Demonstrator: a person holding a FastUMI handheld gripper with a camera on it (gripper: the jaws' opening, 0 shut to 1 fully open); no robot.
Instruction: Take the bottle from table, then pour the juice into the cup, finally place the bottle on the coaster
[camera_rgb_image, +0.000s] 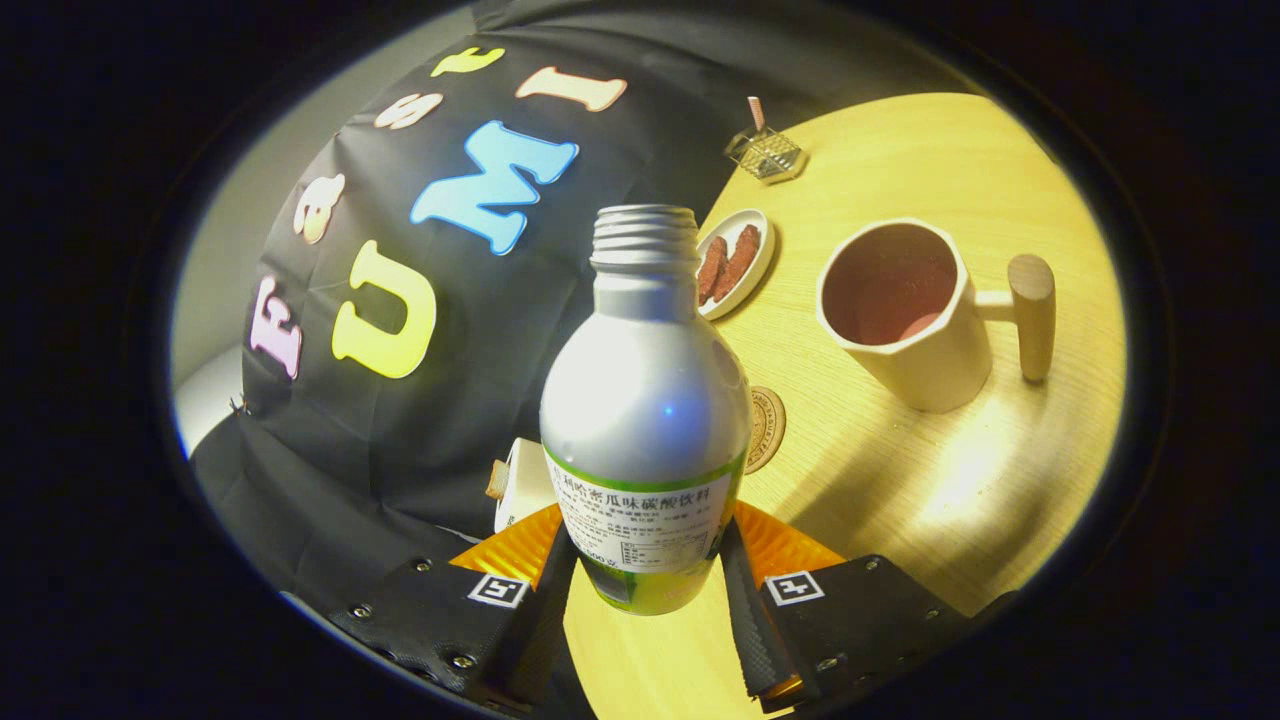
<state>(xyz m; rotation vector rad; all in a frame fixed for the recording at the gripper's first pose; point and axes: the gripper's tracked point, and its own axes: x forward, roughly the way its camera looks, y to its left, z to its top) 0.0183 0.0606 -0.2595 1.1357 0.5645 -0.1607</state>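
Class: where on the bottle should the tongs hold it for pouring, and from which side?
Grip the bottle at its labelled lower body, from the side, as the tongs do now, one finger on each flank. It is straight-walled there; above, it narrows to a threaded neck.

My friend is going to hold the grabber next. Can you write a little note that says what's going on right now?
Tongs: shut on the silver metal bottle with the green-edged label, cap off, lifted and tilted.
Cream cup with a wooden peg handle: on the round light wooden table, beyond the bottle to one side; whether juice is in it, I cannot tell.
Round cork coaster: on the table just behind the bottle, bare.
Done: bottle picked up.
Left: pouring, if unfinished, then stand the bottle on the coaster.
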